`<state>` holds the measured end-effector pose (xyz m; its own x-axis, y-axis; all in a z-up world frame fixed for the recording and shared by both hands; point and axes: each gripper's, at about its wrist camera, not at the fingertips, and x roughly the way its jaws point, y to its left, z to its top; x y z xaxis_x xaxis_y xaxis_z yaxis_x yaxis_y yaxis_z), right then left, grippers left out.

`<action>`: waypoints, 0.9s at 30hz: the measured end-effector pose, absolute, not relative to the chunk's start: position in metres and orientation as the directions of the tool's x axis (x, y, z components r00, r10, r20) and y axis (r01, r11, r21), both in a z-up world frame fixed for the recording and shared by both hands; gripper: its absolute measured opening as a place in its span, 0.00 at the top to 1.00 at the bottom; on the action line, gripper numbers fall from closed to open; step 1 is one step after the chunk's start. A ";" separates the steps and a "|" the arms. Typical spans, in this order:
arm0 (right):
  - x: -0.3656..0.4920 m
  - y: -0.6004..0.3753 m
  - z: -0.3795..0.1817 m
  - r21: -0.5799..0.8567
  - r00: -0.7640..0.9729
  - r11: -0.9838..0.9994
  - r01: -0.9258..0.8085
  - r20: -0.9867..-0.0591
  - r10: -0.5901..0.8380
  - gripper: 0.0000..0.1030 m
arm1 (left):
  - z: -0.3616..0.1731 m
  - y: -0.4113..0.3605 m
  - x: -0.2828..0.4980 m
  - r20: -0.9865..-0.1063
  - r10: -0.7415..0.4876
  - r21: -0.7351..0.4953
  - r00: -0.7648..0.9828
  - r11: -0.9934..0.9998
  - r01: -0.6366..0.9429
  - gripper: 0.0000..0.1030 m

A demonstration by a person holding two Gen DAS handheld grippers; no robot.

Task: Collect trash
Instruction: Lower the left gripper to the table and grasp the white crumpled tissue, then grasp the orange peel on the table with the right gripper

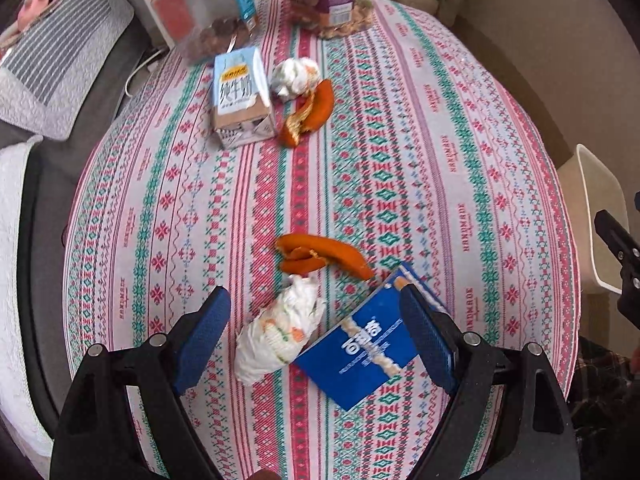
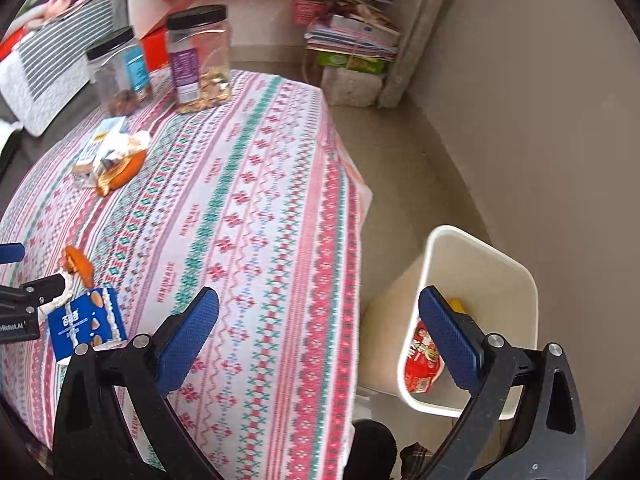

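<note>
My left gripper is open just above the table, its fingers on either side of a crumpled white tissue and a blue snack box. An orange peel lies just beyond them. Farther off lie a milk carton, a second tissue and another peel. My right gripper is open and empty, over the table's right edge beside the white trash bin, which holds a red wrapper. The blue box also shows at the left of the right wrist view.
Two clear jars with black lids stand at the far end of the patterned tablecloth. A striped cushion lies to the left. Shelves with books stand against the far wall. Bare floor surrounds the bin.
</note>
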<state>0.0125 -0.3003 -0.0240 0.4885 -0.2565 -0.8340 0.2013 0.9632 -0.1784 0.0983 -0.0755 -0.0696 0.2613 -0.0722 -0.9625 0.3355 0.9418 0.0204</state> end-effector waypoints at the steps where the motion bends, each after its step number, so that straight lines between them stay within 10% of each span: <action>1: 0.015 -0.296 -0.026 -0.179 0.487 0.965 0.189 -0.837 -0.251 0.07 | -0.074 -0.068 0.101 -0.969 -0.071 0.009 0.237 0.948 0.320 0.19; 27: 0.080 -0.177 -0.064 -0.034 0.446 0.991 -0.131 -0.894 0.028 0.07 | -0.091 0.013 0.084 -0.980 -0.117 -0.073 0.163 0.964 0.257 0.56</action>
